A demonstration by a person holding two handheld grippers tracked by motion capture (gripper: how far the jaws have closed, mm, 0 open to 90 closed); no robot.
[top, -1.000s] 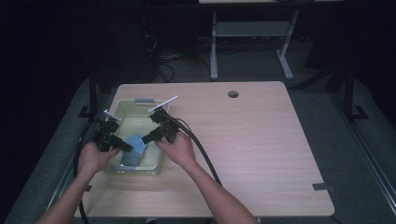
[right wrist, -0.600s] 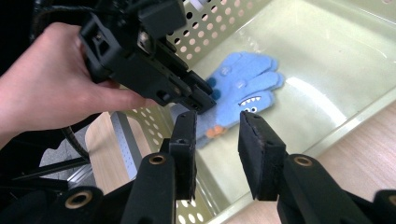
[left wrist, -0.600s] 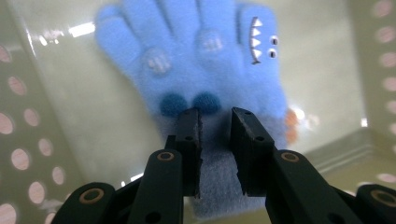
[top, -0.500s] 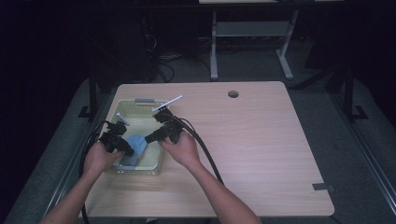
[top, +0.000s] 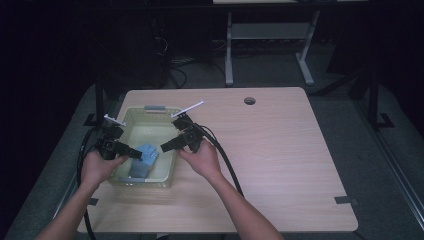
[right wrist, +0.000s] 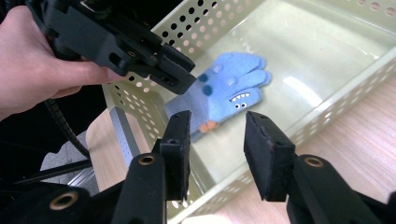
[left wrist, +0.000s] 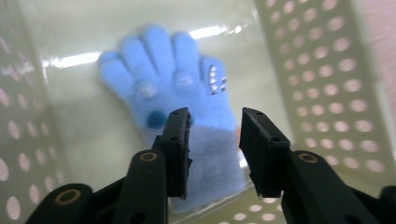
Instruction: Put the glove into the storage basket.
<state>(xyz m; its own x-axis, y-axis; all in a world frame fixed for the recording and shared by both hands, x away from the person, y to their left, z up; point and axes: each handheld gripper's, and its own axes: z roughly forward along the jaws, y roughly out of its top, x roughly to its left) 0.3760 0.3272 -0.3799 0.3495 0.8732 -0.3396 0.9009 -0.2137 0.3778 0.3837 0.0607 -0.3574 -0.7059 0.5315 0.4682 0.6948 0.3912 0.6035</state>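
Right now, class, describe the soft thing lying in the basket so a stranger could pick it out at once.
On the wooden table, find the pale green perforated plastic basket at its left. On the basket's floor lies a light blue fuzzy knitted glove, fingers spread. A small toothy monster face and dark blue dots mark it out.

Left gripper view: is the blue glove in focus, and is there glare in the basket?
Left gripper view: the blue glove is soft, and glare streaks cross the basket floor. Right gripper view: the glove is sharper. High view: dark surroundings, lit table.
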